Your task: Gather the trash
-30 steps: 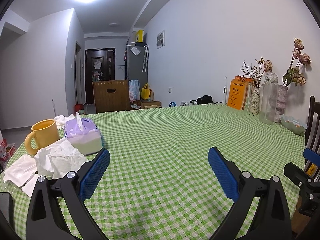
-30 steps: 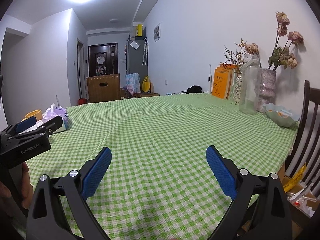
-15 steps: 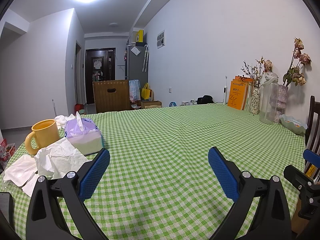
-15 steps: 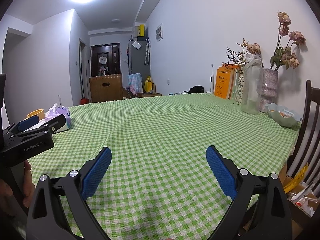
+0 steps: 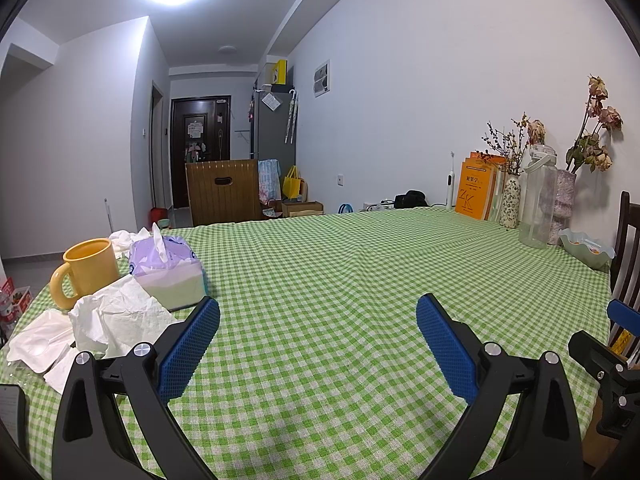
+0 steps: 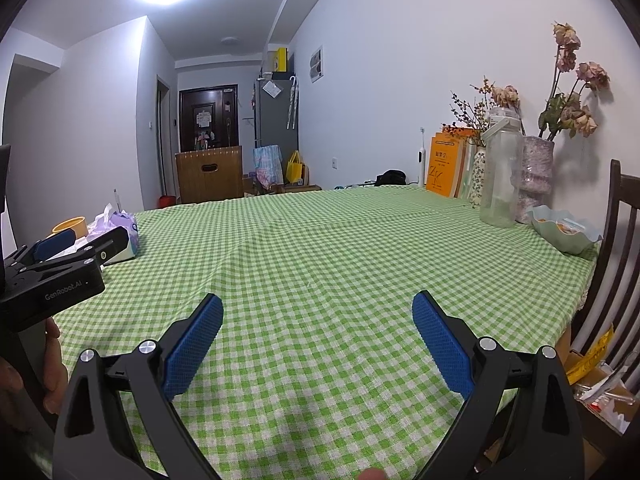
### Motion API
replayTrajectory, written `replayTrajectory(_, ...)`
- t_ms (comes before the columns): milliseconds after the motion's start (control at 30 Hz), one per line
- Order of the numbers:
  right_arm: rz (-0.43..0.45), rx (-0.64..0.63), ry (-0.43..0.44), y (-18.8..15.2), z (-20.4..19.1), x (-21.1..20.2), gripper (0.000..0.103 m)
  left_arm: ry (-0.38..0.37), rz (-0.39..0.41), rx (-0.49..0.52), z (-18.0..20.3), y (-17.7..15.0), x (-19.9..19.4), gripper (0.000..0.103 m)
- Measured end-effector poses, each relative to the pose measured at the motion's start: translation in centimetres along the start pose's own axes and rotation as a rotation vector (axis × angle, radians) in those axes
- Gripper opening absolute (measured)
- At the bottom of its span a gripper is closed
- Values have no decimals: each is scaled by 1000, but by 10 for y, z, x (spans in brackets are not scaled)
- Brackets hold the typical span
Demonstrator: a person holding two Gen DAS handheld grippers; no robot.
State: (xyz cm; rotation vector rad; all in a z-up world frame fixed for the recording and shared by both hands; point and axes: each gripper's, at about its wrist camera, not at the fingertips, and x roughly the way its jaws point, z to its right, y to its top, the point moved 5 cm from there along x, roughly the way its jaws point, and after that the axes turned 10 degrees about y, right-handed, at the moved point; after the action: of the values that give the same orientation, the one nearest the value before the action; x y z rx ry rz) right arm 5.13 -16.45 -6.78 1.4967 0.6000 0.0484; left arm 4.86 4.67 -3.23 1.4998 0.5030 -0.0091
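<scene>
Both pairs of jaws are hanging apart and empty, and the crumpled tissue (image 5: pixel 116 316) is lying just left of the left gripper (image 5: pixel 318 340), well apart from the right gripper (image 6: pixel 318 338).

Crumpled tissues (image 5: pixel 116 316) lie at the worktop's (image 5: pixel 340 280) left edge, mug (image 5: pixel 86 270) and tissue pack (image 5: pixel 170 270) just behind; bottle (image 5: pixel 538 200), vases (image 5: pixel 510 200) and books (image 5: pixel 476 190) line the right edge.

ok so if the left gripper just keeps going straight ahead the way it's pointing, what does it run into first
Probably nothing soon. The left gripper is open and points along bare green checked tablecloth. The crumpled tissue and tissue pack sit off to its left, outside that line, though depth is hard to judge.
</scene>
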Motion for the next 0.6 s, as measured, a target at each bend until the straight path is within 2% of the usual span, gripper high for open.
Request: replayTrajectory(600, -7, -12, 5, -4, -2, -1, 92, 0, 0, 0, 0, 0, 0, 96)
